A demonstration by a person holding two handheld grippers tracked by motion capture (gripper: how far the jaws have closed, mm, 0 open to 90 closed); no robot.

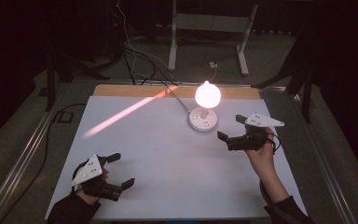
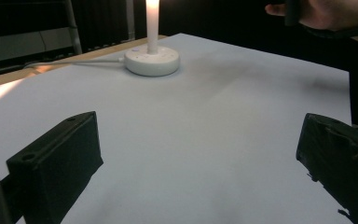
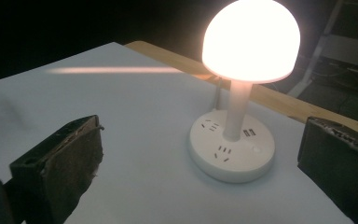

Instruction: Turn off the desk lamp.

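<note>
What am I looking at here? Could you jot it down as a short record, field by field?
Setting: white table in a dark room
Main object: mushroom-shaped lamp
Lamp state: lit, upright
Lamp base: round, white, with sockets
Cable: runs from base toward table's far edge
Right tongs: open, near lamp, not touching
Left tongs: open, near front edge, holding nothing

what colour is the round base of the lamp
White, with small dark socket slots; the lamp base shows best in the right gripper view.

White table [image 1: 168, 186], lit lamp [image 1: 205, 109] (round base) atop
</note>
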